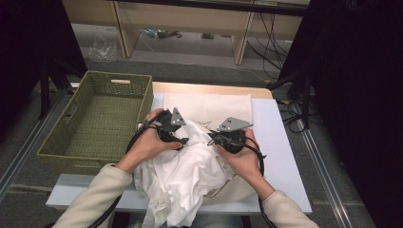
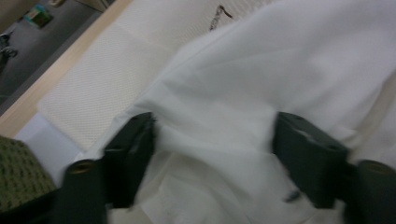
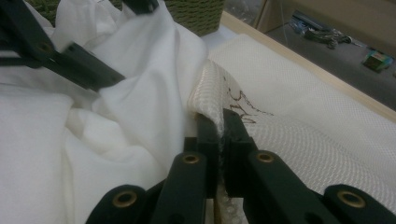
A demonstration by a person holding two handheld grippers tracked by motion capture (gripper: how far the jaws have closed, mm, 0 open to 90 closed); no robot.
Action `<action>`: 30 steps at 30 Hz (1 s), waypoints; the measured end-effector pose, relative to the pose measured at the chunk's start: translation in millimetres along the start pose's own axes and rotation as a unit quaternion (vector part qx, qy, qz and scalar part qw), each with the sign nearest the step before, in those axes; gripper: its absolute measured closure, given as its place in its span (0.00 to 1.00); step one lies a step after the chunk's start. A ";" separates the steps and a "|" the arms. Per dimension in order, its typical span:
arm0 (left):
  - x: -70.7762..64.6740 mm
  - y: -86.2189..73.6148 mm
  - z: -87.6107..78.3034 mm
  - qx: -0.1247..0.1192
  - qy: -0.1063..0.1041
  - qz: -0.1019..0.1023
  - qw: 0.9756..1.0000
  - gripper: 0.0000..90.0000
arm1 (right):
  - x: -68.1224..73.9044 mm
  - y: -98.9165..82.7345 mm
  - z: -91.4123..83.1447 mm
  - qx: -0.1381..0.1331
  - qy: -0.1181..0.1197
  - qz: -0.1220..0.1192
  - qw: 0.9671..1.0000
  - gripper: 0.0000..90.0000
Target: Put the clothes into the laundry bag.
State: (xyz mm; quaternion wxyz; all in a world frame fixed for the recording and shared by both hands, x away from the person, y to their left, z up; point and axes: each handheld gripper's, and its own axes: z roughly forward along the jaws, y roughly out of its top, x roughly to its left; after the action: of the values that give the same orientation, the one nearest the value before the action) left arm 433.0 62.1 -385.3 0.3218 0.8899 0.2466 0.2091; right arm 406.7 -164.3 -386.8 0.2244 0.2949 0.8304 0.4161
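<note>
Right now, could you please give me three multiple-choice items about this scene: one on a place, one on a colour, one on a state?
1. Where is the woven basket?
A. left of the table
B. on the white garment
C. under the person's sleeves

2. What colour is the basket?
A. red
B. olive green
C. blue

3. How stand the right tongs?
A. wide open over bare table
B. open around the basket rim
C. shut on the mesh bag

Answers:
1 A: in the high view it sits beside the table's left edge.
2 B: its weave is olive green.
3 C: in the right gripper view the pads pinch the bag's cream mesh edge.
</note>
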 end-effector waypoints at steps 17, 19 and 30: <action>-6.2 14.7 -24.8 -0.062 -0.027 -0.022 0.997 0.40 | 0.1 -0.3 1.3 -0.001 -0.003 -0.003 1.000 0.98; -2.2 14.3 -16.8 -0.035 -0.017 -0.025 0.999 0.20 | 0.6 0.0 1.0 0.001 -0.001 -0.005 1.000 0.98; 3.2 8.7 26.2 0.057 -0.065 -0.024 0.996 0.50 | 2.0 -1.1 1.8 0.008 0.003 0.002 1.000 0.98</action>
State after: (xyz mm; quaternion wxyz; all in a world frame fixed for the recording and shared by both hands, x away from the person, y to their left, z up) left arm 452.1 45.8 -397.2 0.2902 0.9125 0.2578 0.1290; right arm 406.0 -162.4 -388.9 0.2187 0.2967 0.8339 0.4107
